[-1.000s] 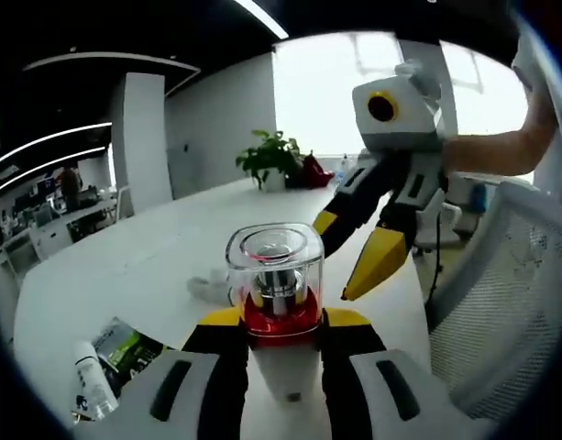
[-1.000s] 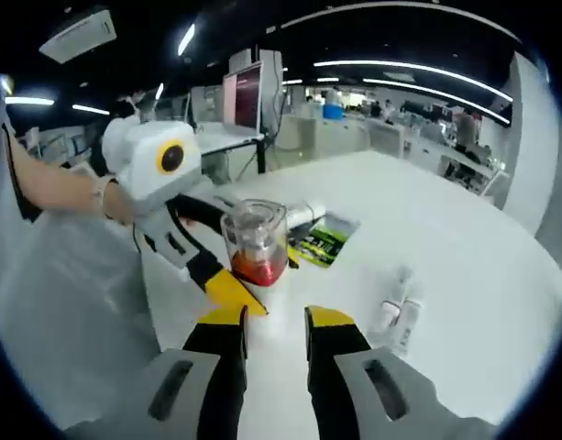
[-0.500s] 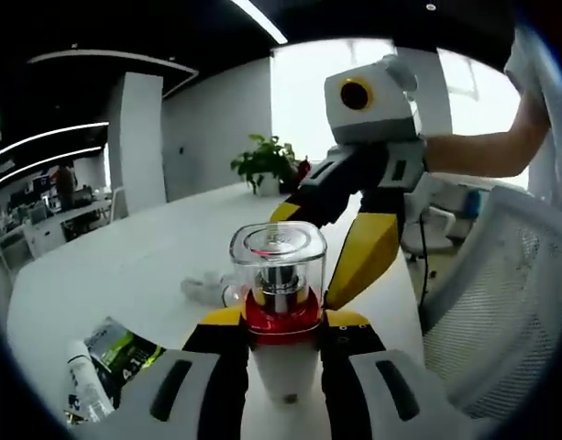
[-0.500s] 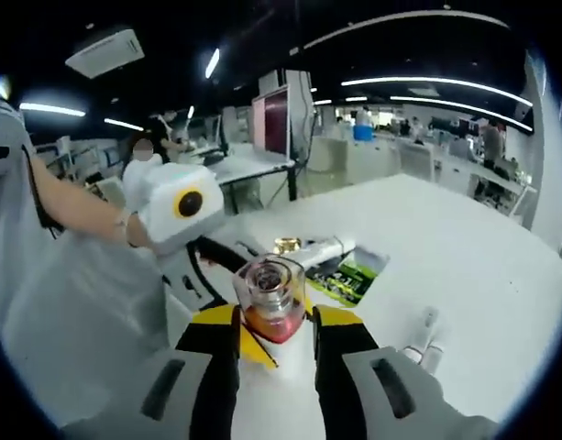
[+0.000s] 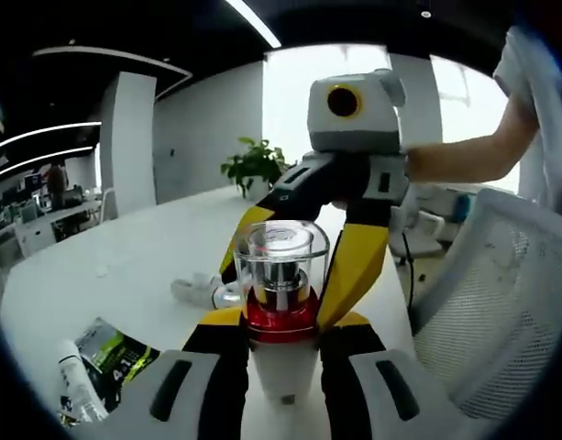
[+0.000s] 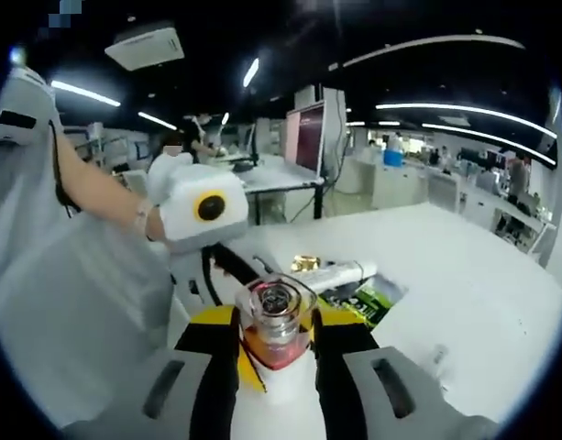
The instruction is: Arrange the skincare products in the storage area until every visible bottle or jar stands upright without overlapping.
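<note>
In the left gripper view, we hold the white pump bottle by its body in our left gripper, jaws closed on it below the red collar, above the white table. Our right gripper straddles its clear square cap, jaws apart, not yet gripping. If we close off-centre, the cap could twist loose or the bottle slip. A tube lies flat at lower left.
</note>
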The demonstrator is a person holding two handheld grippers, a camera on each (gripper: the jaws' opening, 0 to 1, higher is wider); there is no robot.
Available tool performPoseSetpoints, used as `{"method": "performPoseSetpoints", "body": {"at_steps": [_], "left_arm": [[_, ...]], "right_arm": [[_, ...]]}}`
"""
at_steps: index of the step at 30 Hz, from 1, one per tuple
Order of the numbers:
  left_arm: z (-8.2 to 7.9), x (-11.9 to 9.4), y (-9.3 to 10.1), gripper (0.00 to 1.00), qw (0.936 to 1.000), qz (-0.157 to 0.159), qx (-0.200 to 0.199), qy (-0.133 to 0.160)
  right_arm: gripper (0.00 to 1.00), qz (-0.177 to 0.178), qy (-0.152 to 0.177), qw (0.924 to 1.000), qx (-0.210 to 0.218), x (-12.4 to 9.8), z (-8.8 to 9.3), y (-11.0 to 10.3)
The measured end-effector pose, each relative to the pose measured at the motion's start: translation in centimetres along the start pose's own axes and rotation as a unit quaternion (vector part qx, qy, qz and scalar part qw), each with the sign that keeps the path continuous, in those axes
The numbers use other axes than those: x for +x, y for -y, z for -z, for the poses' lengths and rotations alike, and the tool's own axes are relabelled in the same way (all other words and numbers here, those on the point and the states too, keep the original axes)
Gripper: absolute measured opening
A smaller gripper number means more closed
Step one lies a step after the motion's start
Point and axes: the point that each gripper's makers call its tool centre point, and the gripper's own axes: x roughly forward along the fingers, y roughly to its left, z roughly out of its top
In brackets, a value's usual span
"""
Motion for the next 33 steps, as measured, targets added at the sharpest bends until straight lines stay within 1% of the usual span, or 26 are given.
{"method": "performPoseSetpoints", "body": {"at_steps": [3,5,6,10,13,18,19,20,21,22,23,24,26,28,29,31,33], "left_arm": [[0.0,0.0,0.2,0.23,1.0000,0.006,0.000,0.001],[0.0,0.0,0.4,0.24,1.0000,0.010,0.001,0.001],[0.0,-0.1,0.5,0.24,0.9999,0.011,0.002,0.002],[-0.1,0.0,0.5,0.24,0.9999,0.012,0.005,0.009],[-0.1,0.1,0.6,0.24,0.9999,0.011,0.012,0.005],[-0.1,0.8,0.7,0.25,1.0000,0.003,0.004,-0.007],[0.2,0.9,0.5,0.27,0.9998,-0.006,0.017,-0.012],[0.6,0.9,0.4,0.27,0.9991,-0.008,0.034,-0.023],[0.9,0.9,0.4,0.28,0.9987,-0.011,0.040,-0.031],[0.9,1.0,0.5,0.28,0.9984,-0.011,0.046,-0.032],[1.2,0.9,0.2,0.29,0.9981,-0.012,0.049,-0.034],[1.1,0.9,0.0,0.30,0.9979,-0.016,0.052,-0.036],[1.1,0.8,-0.1,0.30,0.9977,-0.017,0.052,-0.041],[1.3,0.8,-0.3,0.32,0.9978,-0.017,0.049,-0.043],[1.5,0.7,-0.6,0.32,0.9973,-0.024,0.048,-0.051],[1.7,0.6,-1.1,0.33,0.9962,-0.034,0.056,-0.057],[1.7,0.4,-1.4,0.33,0.9964,-0.038,0.047,-0.059]], "right_arm": [[0.32,-0.008,0.014,0.9998,-0.009,0.2,-0.1,-0.2],[0.31,-0.005,0.020,0.9993,-0.032,0.3,-0.3,-0.4],[0.31,-0.004,0.020,0.9992,-0.033,0.3,-0.3,-0.6],[0.30,0.007,0.027,0.9995,-0.013,0.1,-0.3,-0.4],[0.29,0.018,0.028,0.9994,-0.007,0.0,-0.2,-0.3],[0.29,0.039,0.028,0.9988,0.011,-0.5,0.0,0.1],[0.29,0.044,0.028,0.9986,0.013,-0.6,0.0,0.2],[0.29,0.048,0.026,0.9984,0.014,-0.6,0.0,0.2],[0.29,0.055,0.024,0.9981,0.016,-0.6,0.0,0.2],[0.29,0.059,0.022,0.9979,0.017,-0.6,0.0,0.2],[0.29,0.063,0.020,0.9977,0.017,-0.6,0.0,0.3],[0.29,0.067,0.018,0.9974,0.018,-0.6,0.0,0.3],[0.29,0.076,0.014,0.9968,0.020,-0.6,0.1,0.5],[0.29,0.087,0.010,0.9959,0.021,-0.7,0.3,1.0],[0.29,0.096,0.009,0.9950,0.027,-0.8,0.4,1.3],[0.29,0.100,0.009,0.9945,0.030,-0.9,0.4,1.9],[0.29,0.114,0.005,0.9930,0.032,-1.1,0.5,2.4]]}}
